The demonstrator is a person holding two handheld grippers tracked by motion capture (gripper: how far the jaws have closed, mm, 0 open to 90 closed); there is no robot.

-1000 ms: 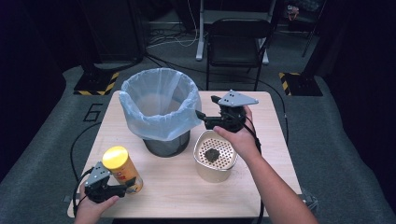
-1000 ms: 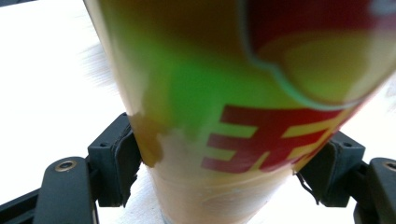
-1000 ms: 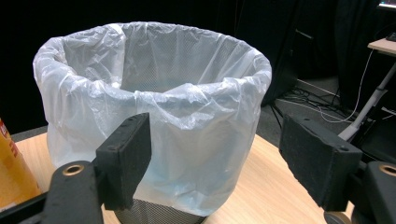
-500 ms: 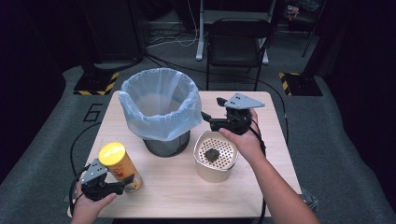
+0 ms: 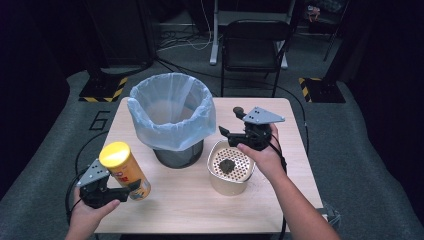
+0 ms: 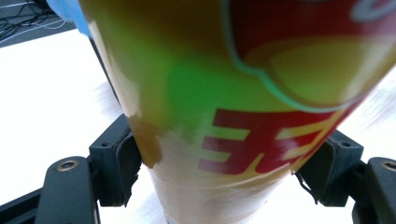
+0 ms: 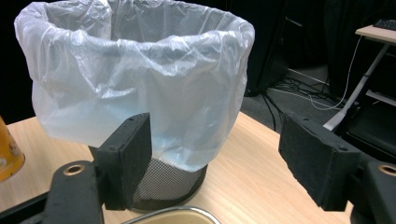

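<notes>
L gripper pads pinch yellow-lidded cardboard chip can low on its body, lower left of frame, tilted, off table. R gripper jaws spread, empty, above perforated metal bowl. Step: carrying can; next prob. move to plastic-lined mesh bin, release.

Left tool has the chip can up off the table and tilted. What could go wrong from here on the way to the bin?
The chip can is gripped low on its body by the left tool, so the top-heavy can may pivot or slip. The bin's liner hangs loose over the rim, so a low pass could snag it. The right tool hovers open beside the bin, near the path.
</notes>
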